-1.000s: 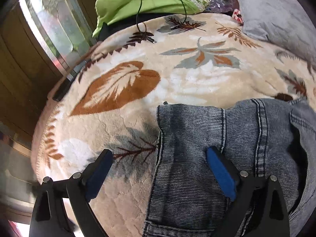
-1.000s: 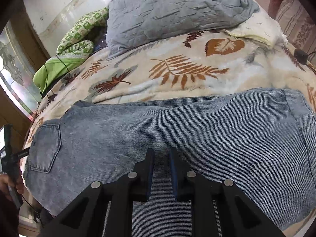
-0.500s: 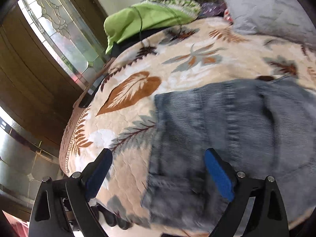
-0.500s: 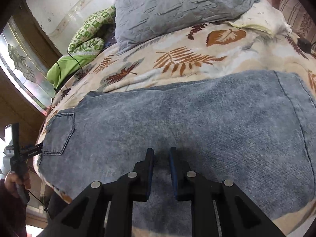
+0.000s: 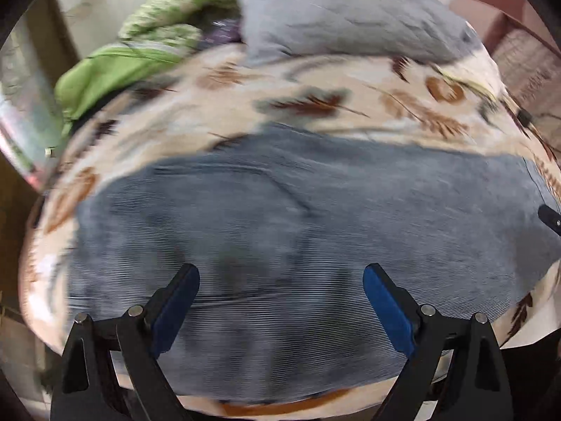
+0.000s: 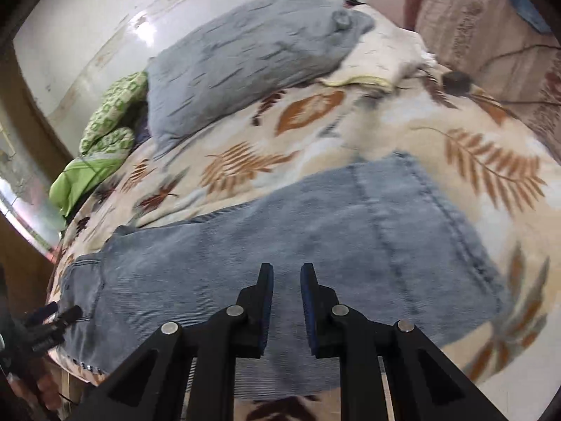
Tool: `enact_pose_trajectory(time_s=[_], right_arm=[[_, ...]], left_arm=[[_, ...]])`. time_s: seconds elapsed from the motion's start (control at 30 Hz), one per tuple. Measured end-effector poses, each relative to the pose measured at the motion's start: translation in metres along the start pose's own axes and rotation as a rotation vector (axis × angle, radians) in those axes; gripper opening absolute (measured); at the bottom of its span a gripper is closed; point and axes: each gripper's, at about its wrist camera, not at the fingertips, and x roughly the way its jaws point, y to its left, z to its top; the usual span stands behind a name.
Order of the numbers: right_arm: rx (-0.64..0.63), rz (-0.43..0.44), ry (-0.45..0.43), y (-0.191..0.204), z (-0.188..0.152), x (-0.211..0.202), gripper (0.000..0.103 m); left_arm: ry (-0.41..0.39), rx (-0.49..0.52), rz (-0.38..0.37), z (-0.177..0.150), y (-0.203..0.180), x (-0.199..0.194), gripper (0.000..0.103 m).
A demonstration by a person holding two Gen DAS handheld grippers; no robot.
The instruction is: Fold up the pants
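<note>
1. On the bed, your faded blue-grey denim pants (image 6: 315,252) lie spread lengthwise across the cream fleece blanket with brown and grey leaf print (image 6: 350,133); they look laid leg over leg, the hem end on your right and the waist end on your left near the bed's edge.
2. Your left claw (image 5: 280,301) stands wide, hanging above the middle of the denim with nothing between its blue pads (image 5: 382,301).
3. Your right claw (image 6: 286,301) is narrow, only a slim gap between its fingers, and no cloth shows in that gap; it too seems to sit above the fabric, though I cannot tell whether it touches.
4. The left view is smeared by motion, so seams and edges there cannot be read.
5. Likely trouble: the plush blanket may come up with the denim if you pinch deep; a pinch that takes only the top layer would let the legs slide apart and skew the fold.
6. The waist end sits close to the bed's edge, so a careless drag could pull it over.
7. Beyond the pants lie a grey quilted pillow (image 6: 252,56) and bunched green patterned bedding (image 6: 105,129), well apart from the work, against a pale wall.
</note>
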Motion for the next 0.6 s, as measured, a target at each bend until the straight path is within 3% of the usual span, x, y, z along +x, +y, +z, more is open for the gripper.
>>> enact_pose_trajectory(time_s=[0.07, 0.17, 0.27, 0.6], right_arm=[[-0.008, -0.032, 0.002, -0.007, -0.001, 0.000, 0.019], [0.003, -0.047, 0.036, -0.019, -0.003, 0.006, 0.019], [0.020, -0.045, 0.081, -0.026, -0.005, 0.016, 0.019], [-0.061, -0.084, 0.060, -0.016, -0.016, 0.018, 0.020]], left_arm=[[0.029, 0.017, -0.032, 0.001, -0.018, 0.014, 0.094], [0.014, 0.038, 0.008, 0.000, -0.032, 0.021, 0.097], [-0.002, 0.013, -0.018, 0.000, -0.028, 0.026, 0.102], [-0.094, 0.093, -0.040, -0.015, -0.030, 0.024, 0.103]])
